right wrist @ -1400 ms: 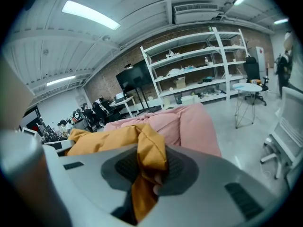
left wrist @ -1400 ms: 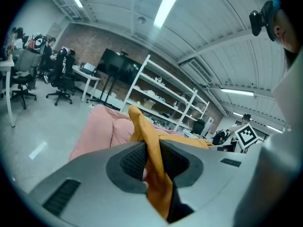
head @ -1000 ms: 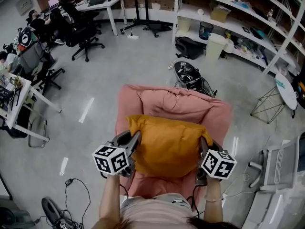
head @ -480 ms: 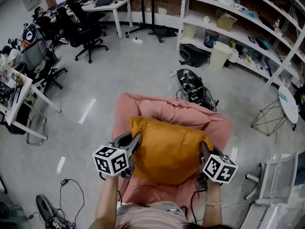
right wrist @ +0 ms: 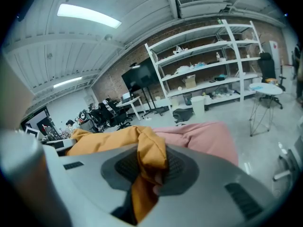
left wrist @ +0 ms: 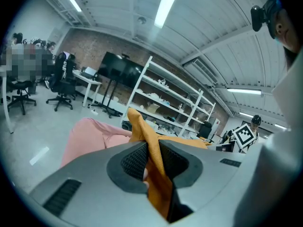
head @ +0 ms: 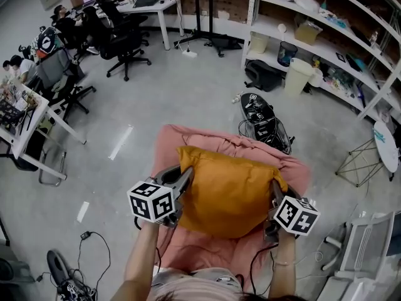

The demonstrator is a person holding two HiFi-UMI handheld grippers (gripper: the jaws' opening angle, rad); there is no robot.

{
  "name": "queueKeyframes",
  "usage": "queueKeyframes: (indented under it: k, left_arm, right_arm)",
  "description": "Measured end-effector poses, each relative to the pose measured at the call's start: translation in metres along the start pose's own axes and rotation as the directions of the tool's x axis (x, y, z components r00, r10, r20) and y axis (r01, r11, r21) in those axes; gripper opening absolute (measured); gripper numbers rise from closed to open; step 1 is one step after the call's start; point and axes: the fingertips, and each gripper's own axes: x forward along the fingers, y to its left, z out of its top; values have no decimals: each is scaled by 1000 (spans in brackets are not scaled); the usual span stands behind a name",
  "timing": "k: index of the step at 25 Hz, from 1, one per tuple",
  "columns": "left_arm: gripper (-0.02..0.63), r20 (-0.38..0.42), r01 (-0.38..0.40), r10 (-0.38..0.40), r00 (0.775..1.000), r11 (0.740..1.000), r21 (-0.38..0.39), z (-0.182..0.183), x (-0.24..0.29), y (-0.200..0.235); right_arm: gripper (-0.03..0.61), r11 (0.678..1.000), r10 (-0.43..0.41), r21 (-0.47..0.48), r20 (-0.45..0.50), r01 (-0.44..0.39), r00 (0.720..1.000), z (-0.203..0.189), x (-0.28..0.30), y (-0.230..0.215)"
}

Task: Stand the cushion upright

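An orange cushion (head: 227, 191) hangs over the seat of a pink armchair (head: 207, 142), held by both side edges. My left gripper (head: 185, 179) is shut on the cushion's left corner (left wrist: 142, 131), with the orange cloth pinched between its dark pads (left wrist: 133, 159). At the other side, my right gripper (head: 273, 188) is shut on the right corner (right wrist: 150, 151), a bunched fold of fabric squeezed between the pads. The cushion's top edge leans toward the chair's backrest. Its lower edge is hidden behind the arms.
Grey floor surrounds the armchair. A black bag with cables (head: 262, 119) lies just behind it. White shelving (head: 326, 30) lines the far right, a wire-legged stool (head: 373, 150) stands at right, office chairs (head: 125, 42) and desks at far left. Cables (head: 88, 243) trail at my lower left.
Both grippers have carried the cushion forward, farther over the seat toward the backrest. Their grips on its two corners stay the same.
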Motion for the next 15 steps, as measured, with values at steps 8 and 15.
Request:
queueKeyframes:
  k: [8,15]
  left_arm:
    - [69,-23,-17,16,1000,1000,-7,2,20,14]
    - [83,-33,2,-3,999,1000,-21,-3,34,26]
  right_arm:
    - [94,1000,3,7,-8,-3,1000,6,24,-6]
    - [101,1000,-20,-6,8,20,1000,6,44,-15]
